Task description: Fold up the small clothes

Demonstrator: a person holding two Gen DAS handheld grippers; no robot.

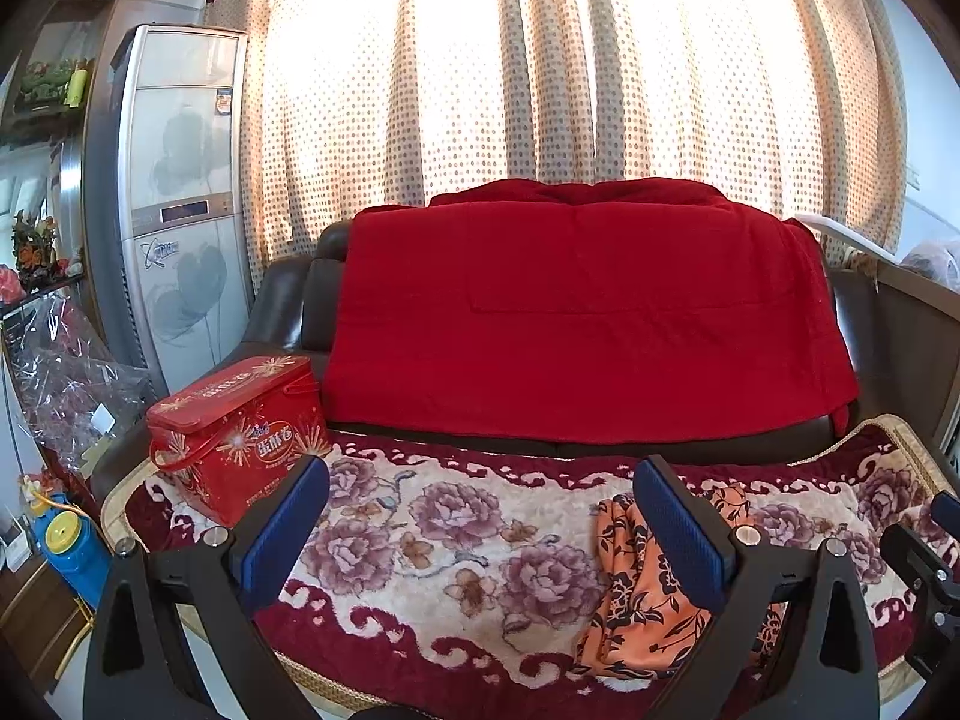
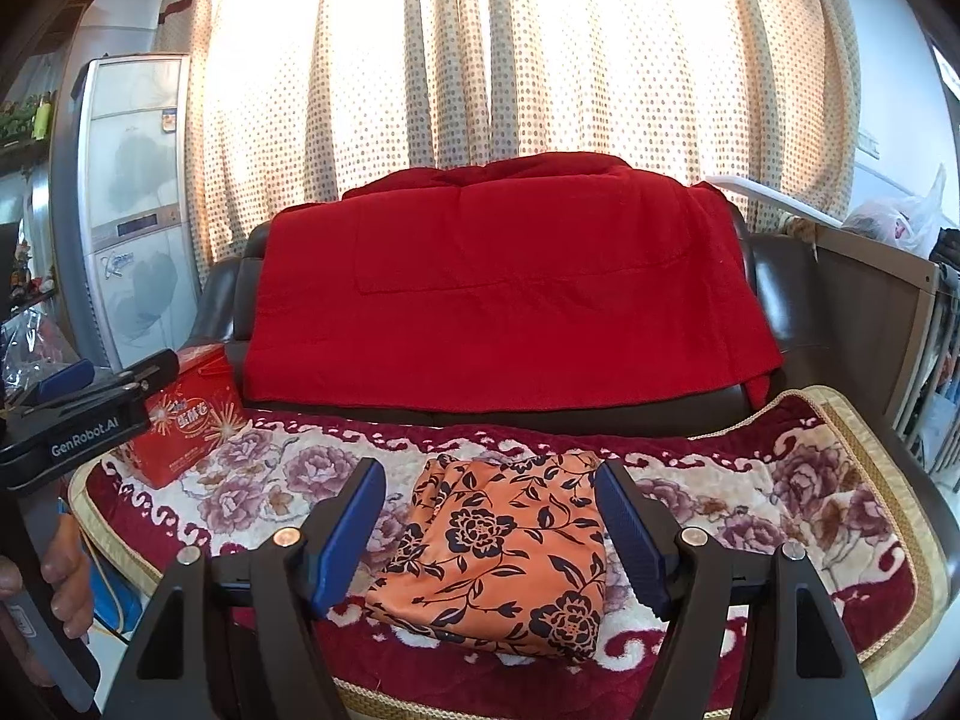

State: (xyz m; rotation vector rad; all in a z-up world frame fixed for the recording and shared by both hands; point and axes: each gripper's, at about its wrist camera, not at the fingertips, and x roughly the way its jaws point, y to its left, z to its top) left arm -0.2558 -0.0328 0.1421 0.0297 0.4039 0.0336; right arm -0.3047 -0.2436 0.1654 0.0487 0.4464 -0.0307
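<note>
An orange garment with a black flower print (image 2: 510, 558) lies folded into a compact rectangle on the flowered seat blanket (image 2: 780, 510). My right gripper (image 2: 489, 531) hovers just in front of it, open, its blue pads (image 2: 354, 528) standing apart on either side of the cloth without touching it. In the left wrist view the same garment (image 1: 642, 594) sits low at the right, partly behind the right blue pad (image 1: 684, 534). My left gripper (image 1: 480, 528) is open with only blanket between its fingers. It also shows from the side at the left edge of the right wrist view (image 2: 84, 408).
A red tin box (image 1: 234, 426) stands on the blanket's left end. A red cloth (image 1: 576, 312) drapes over the dark sofa back. A tall white air conditioner (image 1: 174, 192) and clutter stand left. A hand (image 2: 60, 564) grips the left tool's handle.
</note>
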